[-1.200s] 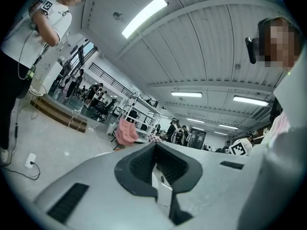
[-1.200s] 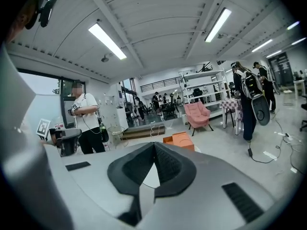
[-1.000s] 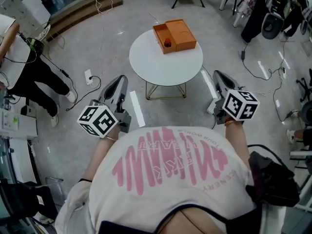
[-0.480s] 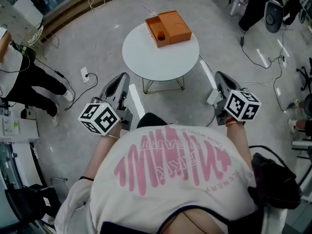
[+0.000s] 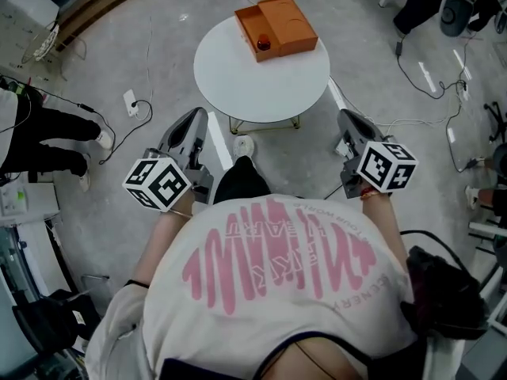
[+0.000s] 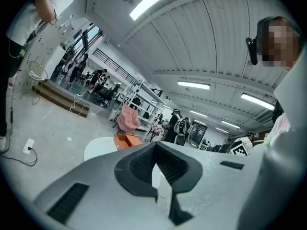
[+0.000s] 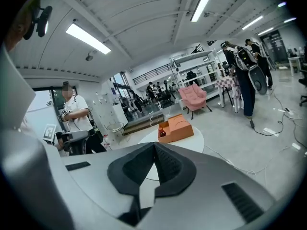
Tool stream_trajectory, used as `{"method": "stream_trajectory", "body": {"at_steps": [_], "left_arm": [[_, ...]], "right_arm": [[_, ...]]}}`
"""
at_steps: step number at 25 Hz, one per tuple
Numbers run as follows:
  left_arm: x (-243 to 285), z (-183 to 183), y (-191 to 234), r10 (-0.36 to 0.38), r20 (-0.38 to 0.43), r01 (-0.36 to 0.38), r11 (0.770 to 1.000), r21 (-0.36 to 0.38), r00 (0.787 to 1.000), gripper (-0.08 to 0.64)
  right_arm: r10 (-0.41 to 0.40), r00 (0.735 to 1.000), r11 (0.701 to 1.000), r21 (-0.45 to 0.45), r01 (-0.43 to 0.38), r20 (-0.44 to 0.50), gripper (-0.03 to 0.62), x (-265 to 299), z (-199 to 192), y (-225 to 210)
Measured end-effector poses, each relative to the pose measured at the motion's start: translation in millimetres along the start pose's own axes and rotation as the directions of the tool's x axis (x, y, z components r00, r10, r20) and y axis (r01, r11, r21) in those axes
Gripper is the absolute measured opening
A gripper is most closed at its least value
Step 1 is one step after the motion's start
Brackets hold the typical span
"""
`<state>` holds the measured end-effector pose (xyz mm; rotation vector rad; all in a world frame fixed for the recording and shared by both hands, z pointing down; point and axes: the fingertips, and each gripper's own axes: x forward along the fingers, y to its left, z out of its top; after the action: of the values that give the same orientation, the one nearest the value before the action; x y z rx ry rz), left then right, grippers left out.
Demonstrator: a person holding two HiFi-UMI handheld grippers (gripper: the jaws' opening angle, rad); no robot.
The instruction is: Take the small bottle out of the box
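An orange box (image 5: 277,24) lies open at the far side of a round white table (image 5: 261,77). A small dark red bottle (image 5: 263,46) stands in the box's open left half. Both grippers hang over the floor short of the table, pointed toward it. My left gripper (image 5: 196,119) is shut with nothing in it, and so is my right gripper (image 5: 347,119). The right gripper view has the box (image 7: 177,127) and the bottle (image 7: 162,133) beyond the shut jaws. In the left gripper view the box (image 6: 126,140) sits on the table (image 6: 98,150), far off.
A person in black trousers (image 5: 47,133) stands at the left by cables and a floor socket (image 5: 129,101). More cables (image 5: 428,77) run at the right. A pink chair (image 7: 194,96) and people with backpacks (image 7: 247,66) are beyond the table. White tape strips (image 5: 219,150) mark the floor.
The table and box have come a little nearer and shifted up in the head view. A dark trouser leg and shoe now show below the table. Both grippers stayed shut.
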<state>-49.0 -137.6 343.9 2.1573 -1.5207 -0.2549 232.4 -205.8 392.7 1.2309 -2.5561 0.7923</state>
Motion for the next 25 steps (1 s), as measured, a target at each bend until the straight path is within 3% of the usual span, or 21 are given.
{"method": "stream_trajectory", "body": {"at_steps": [4, 14, 25], "left_arm": [[29.4, 16.7, 31.0, -0.011, -0.003, 0.011, 1.000, -0.005, 1.000, 0.008], [118.8, 73.4, 107.0, -0.024, -0.019, 0.024, 1.000, -0.016, 1.000, 0.008], [185.4, 106.9, 184.4, 0.011, -0.065, -0.014, 0.999, -0.050, 0.998, 0.008]], "right_arm": [[0.035, 0.999, 0.999, 0.016, -0.036, 0.008, 0.003, 41.6, 10.6, 7.1], [0.038, 0.998, 0.998, 0.048, -0.036, -0.040, 0.003, 165.8, 53.8, -5.3], [0.066, 0.991, 0.982, 0.183, -0.044, -0.116, 0.003, 282.6, 67.0, -19.6]]}}
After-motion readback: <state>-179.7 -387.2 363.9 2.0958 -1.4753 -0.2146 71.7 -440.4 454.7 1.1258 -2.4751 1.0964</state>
